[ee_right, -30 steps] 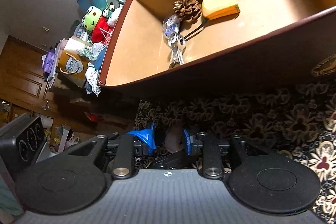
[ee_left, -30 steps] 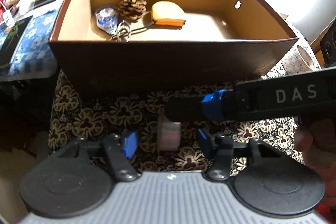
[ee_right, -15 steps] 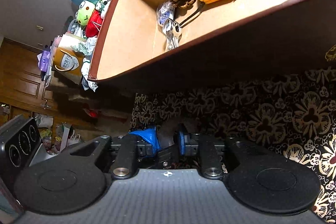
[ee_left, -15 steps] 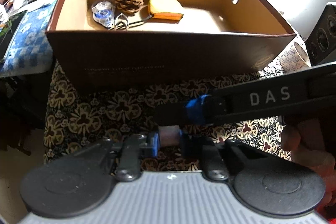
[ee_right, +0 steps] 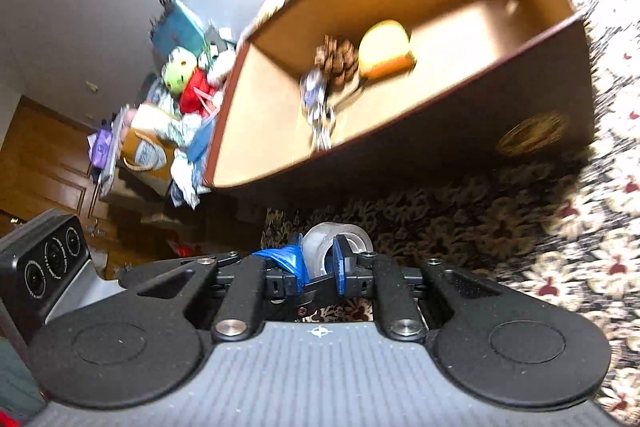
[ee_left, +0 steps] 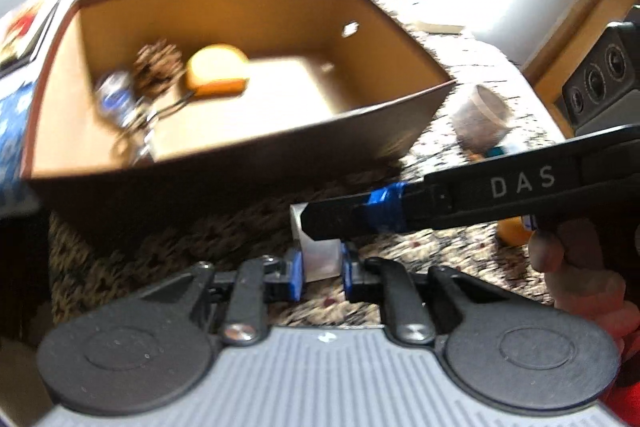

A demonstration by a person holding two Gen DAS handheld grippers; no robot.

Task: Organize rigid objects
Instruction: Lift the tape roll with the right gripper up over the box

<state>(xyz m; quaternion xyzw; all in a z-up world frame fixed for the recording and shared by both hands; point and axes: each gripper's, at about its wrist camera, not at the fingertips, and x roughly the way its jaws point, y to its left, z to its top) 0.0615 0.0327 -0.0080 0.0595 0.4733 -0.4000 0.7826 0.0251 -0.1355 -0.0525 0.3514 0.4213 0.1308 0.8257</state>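
Brown box (ee_left: 240, 163) holds pine cone (ee_left: 158, 67), yellow tape measure (ee_left: 216, 75) — both grippers' jaws clamp tape roll (ee_right: 340, 245)

The only writing I can read is "DAS", in pale capital letters on the side of the black finger of the right hand-held gripper (ee_left: 520, 187), which reaches across in front of the left hand-held gripper (ee_left: 322, 269) from its right side. A paper bag (ee_right: 144, 151) off to the left of the right hand-held gripper carries a round printed mark, too blurred to read.
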